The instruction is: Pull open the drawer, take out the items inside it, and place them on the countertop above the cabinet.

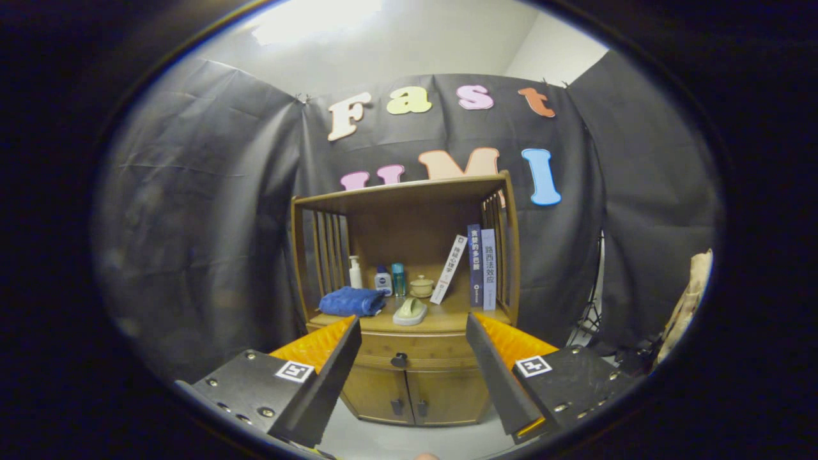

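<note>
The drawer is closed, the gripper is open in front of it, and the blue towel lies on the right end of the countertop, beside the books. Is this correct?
Not quite. The gripper view shows the blue towel on the left end of the countertop, away from the books at the right. The rest holds: the drawer is closed and the gripper is open in front of it.

1. Three upright books (476,265) on the wooden cabinet's countertop (441,319)
2. Three small bottles (383,280)
3. One folded blue towel (351,301)
4. One cream lidded jar (421,285)
5. One pale green dish (410,311)
6. One closed drawer (415,352), two cupboard doors (412,396)
7. One gripper (412,377), fingers spread apart
</note>
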Tool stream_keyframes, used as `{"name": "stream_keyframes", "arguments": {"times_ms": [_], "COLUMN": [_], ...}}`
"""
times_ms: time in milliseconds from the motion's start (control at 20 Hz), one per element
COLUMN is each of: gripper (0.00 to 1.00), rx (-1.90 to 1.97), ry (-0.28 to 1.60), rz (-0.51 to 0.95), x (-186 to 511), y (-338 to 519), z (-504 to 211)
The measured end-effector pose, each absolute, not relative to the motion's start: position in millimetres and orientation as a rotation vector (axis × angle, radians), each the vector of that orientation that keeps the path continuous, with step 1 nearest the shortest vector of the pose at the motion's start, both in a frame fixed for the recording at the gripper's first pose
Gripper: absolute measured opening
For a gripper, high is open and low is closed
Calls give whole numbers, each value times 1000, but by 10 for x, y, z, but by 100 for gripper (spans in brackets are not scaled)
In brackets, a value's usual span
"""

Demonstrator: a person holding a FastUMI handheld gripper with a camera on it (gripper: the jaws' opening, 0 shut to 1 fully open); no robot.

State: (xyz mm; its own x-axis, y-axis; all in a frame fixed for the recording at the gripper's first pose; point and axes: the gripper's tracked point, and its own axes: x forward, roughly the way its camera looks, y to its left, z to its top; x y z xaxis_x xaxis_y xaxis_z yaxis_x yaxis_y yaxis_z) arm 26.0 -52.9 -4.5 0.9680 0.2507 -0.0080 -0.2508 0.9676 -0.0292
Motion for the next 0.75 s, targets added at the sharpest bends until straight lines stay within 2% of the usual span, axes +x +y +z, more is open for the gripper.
{"name": "stream_keyframes", "arguments": {"times_ms": [750], "gripper": [99], "rx": [-102], "ry": [101], "rz": [315], "x": [311], "y": [-871], "z": [-323]}}
